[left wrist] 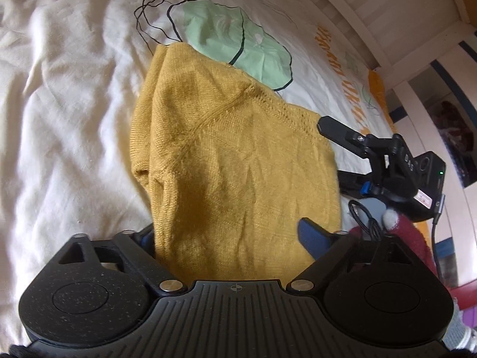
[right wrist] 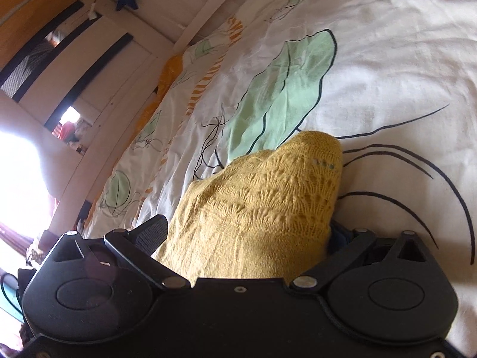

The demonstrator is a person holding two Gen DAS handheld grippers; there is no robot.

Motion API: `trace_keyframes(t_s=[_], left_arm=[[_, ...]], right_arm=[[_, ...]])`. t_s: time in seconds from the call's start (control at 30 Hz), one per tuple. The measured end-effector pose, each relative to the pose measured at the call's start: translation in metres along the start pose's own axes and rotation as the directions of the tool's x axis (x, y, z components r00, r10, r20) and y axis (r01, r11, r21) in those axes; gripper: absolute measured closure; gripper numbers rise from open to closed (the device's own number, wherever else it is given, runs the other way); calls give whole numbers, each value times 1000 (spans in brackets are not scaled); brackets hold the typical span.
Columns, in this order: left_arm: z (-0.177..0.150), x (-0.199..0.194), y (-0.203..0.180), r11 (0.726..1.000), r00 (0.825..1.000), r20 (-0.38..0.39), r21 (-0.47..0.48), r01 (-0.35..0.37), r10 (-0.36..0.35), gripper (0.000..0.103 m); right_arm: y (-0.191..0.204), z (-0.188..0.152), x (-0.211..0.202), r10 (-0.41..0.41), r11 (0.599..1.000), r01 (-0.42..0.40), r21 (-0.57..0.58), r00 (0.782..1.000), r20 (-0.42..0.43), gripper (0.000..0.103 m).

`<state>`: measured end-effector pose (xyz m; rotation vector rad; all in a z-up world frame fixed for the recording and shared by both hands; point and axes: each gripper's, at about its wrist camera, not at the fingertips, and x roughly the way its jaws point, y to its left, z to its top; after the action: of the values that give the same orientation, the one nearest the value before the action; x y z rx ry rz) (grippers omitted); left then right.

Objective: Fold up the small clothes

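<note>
A mustard-yellow knitted garment (left wrist: 226,161) lies on the bed, partly folded, a sleeve doubled along its left side. My left gripper (left wrist: 229,238) is open with its fingers spread wide; the knit lies between them, and the blue right pad (left wrist: 313,235) rests on the cloth. My right gripper (left wrist: 334,137) also shows in the left wrist view at the garment's right edge. In the right wrist view the right gripper (right wrist: 244,235) is spread open, with the lace-patterned part of the garment (right wrist: 268,197) draped between its fingers.
The white bed cover (left wrist: 65,95) has green leaf prints and black lines. A white slatted bed frame (left wrist: 417,68) runs along the far side and shows in the right wrist view (right wrist: 143,47). A black cable (left wrist: 363,217) and red cloth (left wrist: 411,238) lie at the right.
</note>
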<state>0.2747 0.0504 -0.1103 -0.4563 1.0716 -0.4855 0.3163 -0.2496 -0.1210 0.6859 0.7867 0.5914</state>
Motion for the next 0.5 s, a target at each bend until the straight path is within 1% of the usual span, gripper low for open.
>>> trace_keyframes(t_s=[0.03,0.07,0.1,0.13,0.17,0.2,0.23,0.27,0.3,0.4,0.5], left_arm=[[0,-1,1,1000,1000,0,4,0,0,24],[0,-1,1,1000,1000,1,4,2,-2,36],[-1,-2,3,1000,1000,1,-2,8,-8,52],[-1,-2,6,1000,1000,-5,-16,16,-16,60],[0,-1,10,999,1000,-11,-34,27,-27,73],[1,1,16,997,998,-19,-63,53,-54,78],[3,2,21,992,996,-28,-95,79,-82,80],[4,3,24,988,994,-33,-117,99,-104,82],[4,2,25,986,992,-37,-123,114,-119,83],[1,-9,19,983,988,-41,-112,142,-148,84],[-12,-22,14,968,976,-56,-151,202,-212,87]], right_arm=[[1,-1,0,4,1000,-4,-8,1000,-1,0],[1,-1,-1,7,1000,-7,-13,1000,-3,0],[1,0,-1,8,1000,-8,-14,1000,-4,0],[1,0,-2,8,1000,-8,-10,1000,-6,0],[2,1,-2,4,1000,-4,-5,1000,-10,1],[3,2,-2,-18,1000,18,2,1000,-15,12],[5,3,-1,-57,998,57,7,998,-26,42],[7,4,-1,-100,995,100,8,994,-38,60],[7,4,-2,-121,993,121,13,992,-40,63],[14,1,-14,-127,990,128,58,992,-25,64],[33,-8,-32,-135,989,136,51,991,-12,65]])
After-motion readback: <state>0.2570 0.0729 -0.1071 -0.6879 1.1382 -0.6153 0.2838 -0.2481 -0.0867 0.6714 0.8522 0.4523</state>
